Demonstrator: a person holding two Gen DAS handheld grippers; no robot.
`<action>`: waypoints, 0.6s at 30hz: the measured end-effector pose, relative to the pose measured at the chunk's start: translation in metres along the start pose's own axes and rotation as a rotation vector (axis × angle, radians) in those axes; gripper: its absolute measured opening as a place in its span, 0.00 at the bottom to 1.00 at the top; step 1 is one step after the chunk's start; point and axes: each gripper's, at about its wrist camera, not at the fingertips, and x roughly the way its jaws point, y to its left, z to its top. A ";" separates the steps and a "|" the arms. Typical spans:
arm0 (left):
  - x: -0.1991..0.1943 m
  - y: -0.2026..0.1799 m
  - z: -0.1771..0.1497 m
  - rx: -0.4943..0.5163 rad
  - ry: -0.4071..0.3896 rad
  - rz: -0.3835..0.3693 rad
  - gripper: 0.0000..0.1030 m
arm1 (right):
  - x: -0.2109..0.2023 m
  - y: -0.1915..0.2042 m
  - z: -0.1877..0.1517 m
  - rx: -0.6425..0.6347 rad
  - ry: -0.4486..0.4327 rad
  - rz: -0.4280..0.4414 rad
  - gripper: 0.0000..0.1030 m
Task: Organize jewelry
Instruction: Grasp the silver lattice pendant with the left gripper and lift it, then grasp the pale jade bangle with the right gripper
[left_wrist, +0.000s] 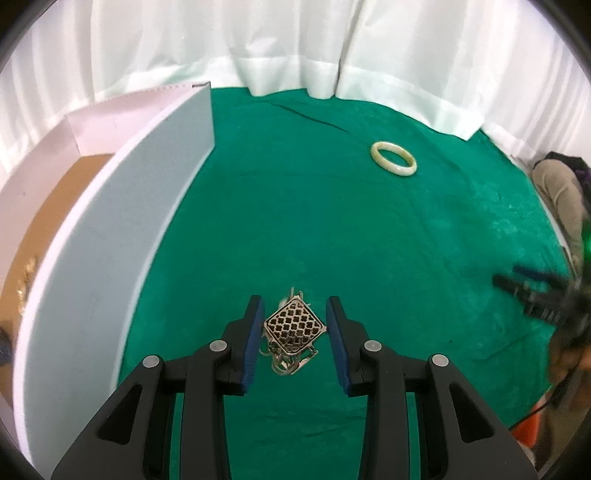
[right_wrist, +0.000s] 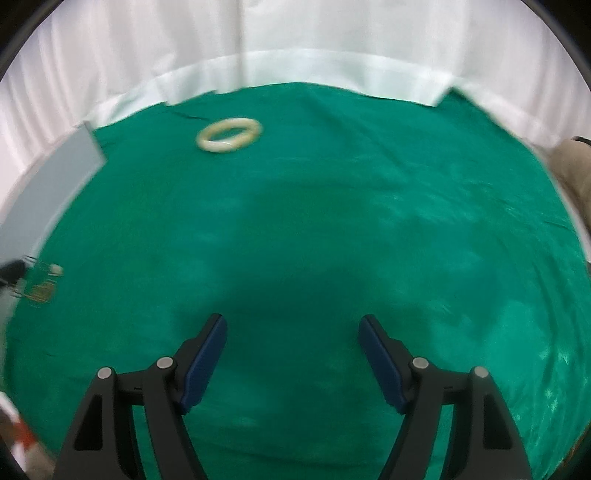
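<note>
**Between blue pads, a lattice pendant on green cloth**

On the green tabletop (left_wrist: 369, 258), the left hand-held gripper (left_wrist: 295, 325) stands open around a gold lattice pendant (left_wrist: 294, 325); whether the pads touch it is not clear. A pale bangle (left_wrist: 393, 158) lies well apart. Left stands a white box (left_wrist: 110, 240). The right hand-held gripper (right_wrist: 291, 354) is open and holds nothing.

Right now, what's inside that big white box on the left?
Inside the white box the left wrist view shows a brown floor and a few small gold pieces by the wall. The near wall hides the rest of the inside.
</note>
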 end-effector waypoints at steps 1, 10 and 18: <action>-0.002 0.000 -0.001 0.002 -0.003 0.004 0.33 | -0.001 0.006 0.008 -0.023 -0.008 0.006 0.73; -0.005 -0.002 0.002 0.025 -0.012 0.045 0.33 | 0.033 0.048 0.127 -0.192 -0.048 0.088 0.73; 0.003 0.003 0.000 0.025 0.013 0.051 0.33 | 0.058 0.050 0.174 -0.186 0.007 0.114 0.73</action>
